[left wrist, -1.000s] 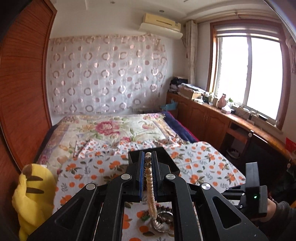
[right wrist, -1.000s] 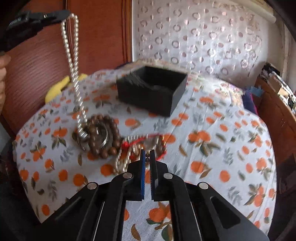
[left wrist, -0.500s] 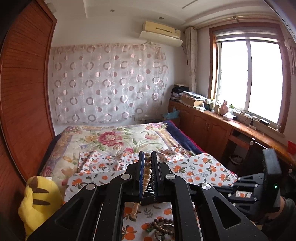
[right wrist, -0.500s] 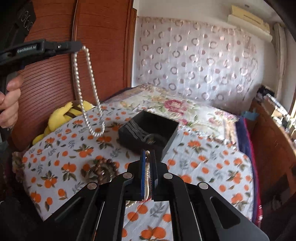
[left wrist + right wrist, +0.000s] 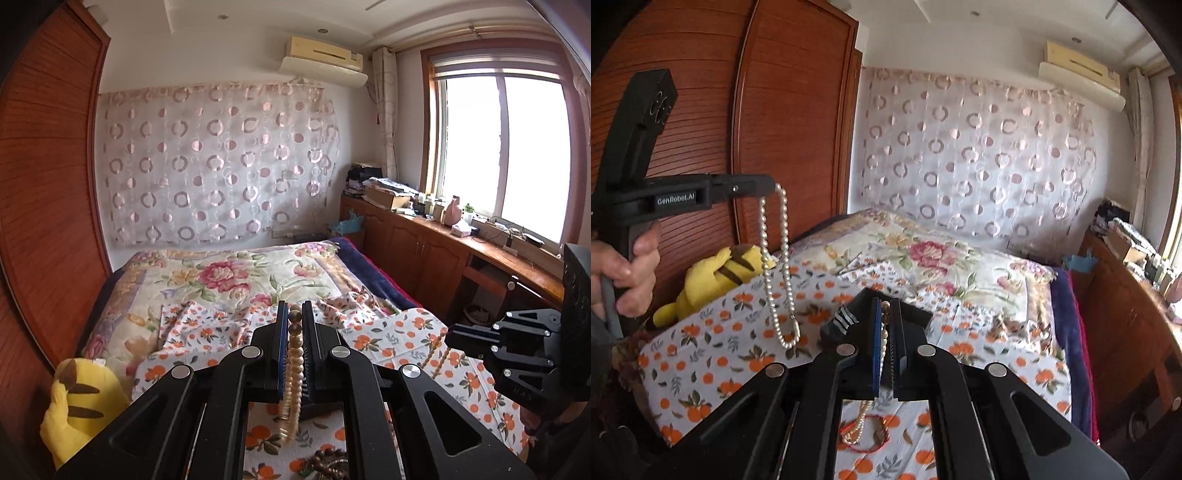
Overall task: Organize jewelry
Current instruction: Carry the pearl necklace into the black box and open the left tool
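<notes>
My left gripper (image 5: 294,314) is shut on a pearl necklace (image 5: 293,365), which hangs in a long loop (image 5: 777,273) clear of the orange-print cloth (image 5: 713,354). My right gripper (image 5: 885,310) is shut on a thinner pearl chain (image 5: 884,339); its lower end (image 5: 857,428) rests on the cloth by a red cord bracelet (image 5: 866,448). The right gripper also shows in the left wrist view (image 5: 452,334), with that chain hanging from it. A black jewelry box (image 5: 849,317) sits behind the right gripper's fingers, mostly hidden. A brown bead bracelet (image 5: 327,461) lies on the cloth.
The cloth covers a floral bedspread (image 5: 236,277). A yellow plush toy (image 5: 79,402) lies at the left edge beside a wooden wardrobe (image 5: 790,129). Wooden cabinets (image 5: 424,251) with clutter run under the window on the right.
Both grippers have risen. The left lifted the pearl necklace fully off the bracelets. The right closed on the thin pearl chain and lifted it from the cloth.
</notes>
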The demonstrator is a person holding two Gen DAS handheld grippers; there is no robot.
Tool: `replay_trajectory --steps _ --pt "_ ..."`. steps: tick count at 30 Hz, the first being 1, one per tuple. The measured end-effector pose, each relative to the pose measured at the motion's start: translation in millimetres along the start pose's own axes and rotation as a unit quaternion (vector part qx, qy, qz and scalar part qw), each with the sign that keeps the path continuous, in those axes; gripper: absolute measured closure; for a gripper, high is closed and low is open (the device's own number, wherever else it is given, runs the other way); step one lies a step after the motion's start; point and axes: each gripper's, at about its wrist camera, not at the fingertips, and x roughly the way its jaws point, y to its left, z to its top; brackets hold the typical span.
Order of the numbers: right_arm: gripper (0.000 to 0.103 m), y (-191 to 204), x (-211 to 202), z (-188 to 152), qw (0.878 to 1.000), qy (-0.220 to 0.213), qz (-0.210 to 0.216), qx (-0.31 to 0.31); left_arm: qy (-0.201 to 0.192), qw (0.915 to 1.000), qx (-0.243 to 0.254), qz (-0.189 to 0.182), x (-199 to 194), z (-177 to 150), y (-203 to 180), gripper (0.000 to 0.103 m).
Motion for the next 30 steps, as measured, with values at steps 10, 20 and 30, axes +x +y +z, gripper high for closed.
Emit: replay_trajectory --steps 10,20,30 --pt "0.098 -15 13 38 1.0 -0.024 -0.018 0.007 -0.005 0.9999 0.008 0.004 10 19 -5 0.096" --pt "0.098 -32 43 65 0.999 -0.03 -0.017 0.017 -0.012 0.9997 0.021 0.008 34 47 -14 0.096" --pt "0.098 -47 78 66 0.999 -0.013 0.01 0.035 0.015 0.9999 -0.005 -0.005 84 49 -4 0.096"
